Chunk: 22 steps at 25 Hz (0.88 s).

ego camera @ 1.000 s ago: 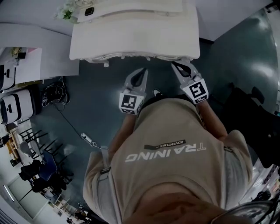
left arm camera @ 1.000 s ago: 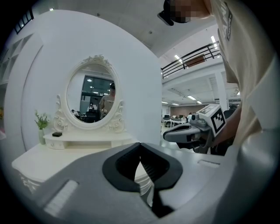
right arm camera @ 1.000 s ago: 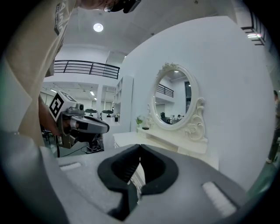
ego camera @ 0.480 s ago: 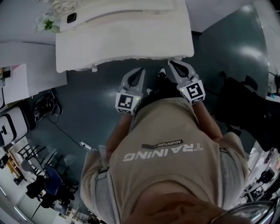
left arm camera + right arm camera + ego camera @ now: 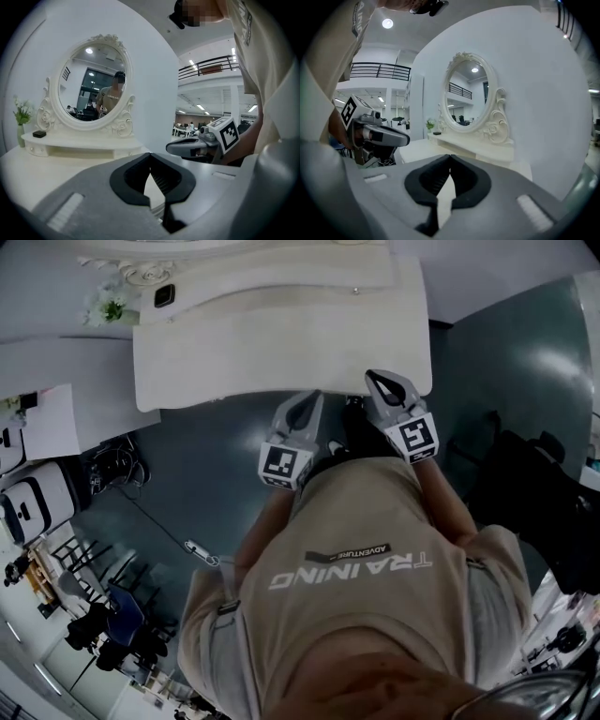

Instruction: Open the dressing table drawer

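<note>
**A:** Where is the drawer?

**B:** Its front shows in no view. The dressing table (image 5: 281, 343) fills the top of the head view, seen from above. Its white top overhangs the front face where a drawer would sit.

**A:** And the grippers against the table?

**B:** Both are at its front edge, pointing toward it. The left gripper (image 5: 312, 397) has its tips just at the edge, a little right of the table's middle. The right gripper (image 5: 373, 377) is beside it, nearer the table's right corner, with its tips over the edge line. I cannot tell whether either one touches the table.

**A:** The jaws?

**B:** Closed on both, tips pressed together with nothing between them. In each gripper view the table's top shows through the gap beneath the tips.

**A:** What stands on the table?

**B:** At its back is an oval mirror (image 5: 91, 82) in a carved white frame, above a low shelf (image 5: 79, 145). At the shelf's left end are a small plant (image 5: 21, 115) and a small dark object (image 5: 39, 134).

**A:** And around the table?

**B:** A dark floor (image 5: 206, 474) lies in front of it. The person's beige shirt (image 5: 366, 568) fills the lower head view, behind the grippers.
</note>
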Motion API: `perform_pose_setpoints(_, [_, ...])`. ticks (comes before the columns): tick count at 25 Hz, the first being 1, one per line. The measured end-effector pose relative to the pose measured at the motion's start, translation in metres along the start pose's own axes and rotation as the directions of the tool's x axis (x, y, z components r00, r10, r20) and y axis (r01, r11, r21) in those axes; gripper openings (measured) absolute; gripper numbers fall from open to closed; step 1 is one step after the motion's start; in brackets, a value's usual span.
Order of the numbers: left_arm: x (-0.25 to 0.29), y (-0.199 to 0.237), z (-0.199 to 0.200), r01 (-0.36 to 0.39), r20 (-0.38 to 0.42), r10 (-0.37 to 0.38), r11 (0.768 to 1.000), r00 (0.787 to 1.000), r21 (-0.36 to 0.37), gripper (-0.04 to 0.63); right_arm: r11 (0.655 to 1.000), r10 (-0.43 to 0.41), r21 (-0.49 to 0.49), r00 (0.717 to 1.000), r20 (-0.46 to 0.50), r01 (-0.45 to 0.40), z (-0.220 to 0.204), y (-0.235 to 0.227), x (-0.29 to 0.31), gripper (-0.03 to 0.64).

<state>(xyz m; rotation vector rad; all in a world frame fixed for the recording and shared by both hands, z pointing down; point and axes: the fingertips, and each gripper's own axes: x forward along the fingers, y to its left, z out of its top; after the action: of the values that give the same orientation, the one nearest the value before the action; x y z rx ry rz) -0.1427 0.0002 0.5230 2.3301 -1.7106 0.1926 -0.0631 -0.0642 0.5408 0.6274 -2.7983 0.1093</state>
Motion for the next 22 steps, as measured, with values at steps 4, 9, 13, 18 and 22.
perform_pose_setpoints(4, [0.054, 0.011, 0.011, 0.046, -0.046, -0.045, 0.999, 0.998, 0.022, 0.008, 0.998, -0.064, -0.014, 0.997, 0.037, 0.064, 0.008, -0.061, 0.023, 0.003])
perform_pose_setpoints(9, [0.114, 0.026, 0.041, 0.049, -0.064, -0.044, 0.996, 0.997, 0.081, 0.008, 0.995, -0.091, 0.034, 0.996, 0.024, 0.09, 0.005, -0.133, 0.045, 0.003])
perform_pose_setpoints(13, [0.146, 0.05, 0.057, 0.012, -0.061, -0.007, 0.996, 0.998, 0.085, 0.008, 0.995, -0.078, 0.057, 0.997, 0.024, 0.077, 0.007, -0.163, 0.069, 0.003])
perform_pose_setpoints(18, [0.167, 0.057, 0.059, 0.002, -0.085, 0.004, 0.998, 0.996, 0.07, 0.008, 0.993, -0.051, 0.107, 0.999, -0.004, 0.051, -0.001, -0.177, 0.078, 0.003])
perform_pose_setpoints(22, [0.175, 0.071, 0.052, -0.011, -0.104, 0.019, 0.997, 0.994, 0.077, 0.008, 0.99, -0.054, 0.126, 0.997, -0.058, 0.061, -0.02, -0.182, 0.094, 0.005])
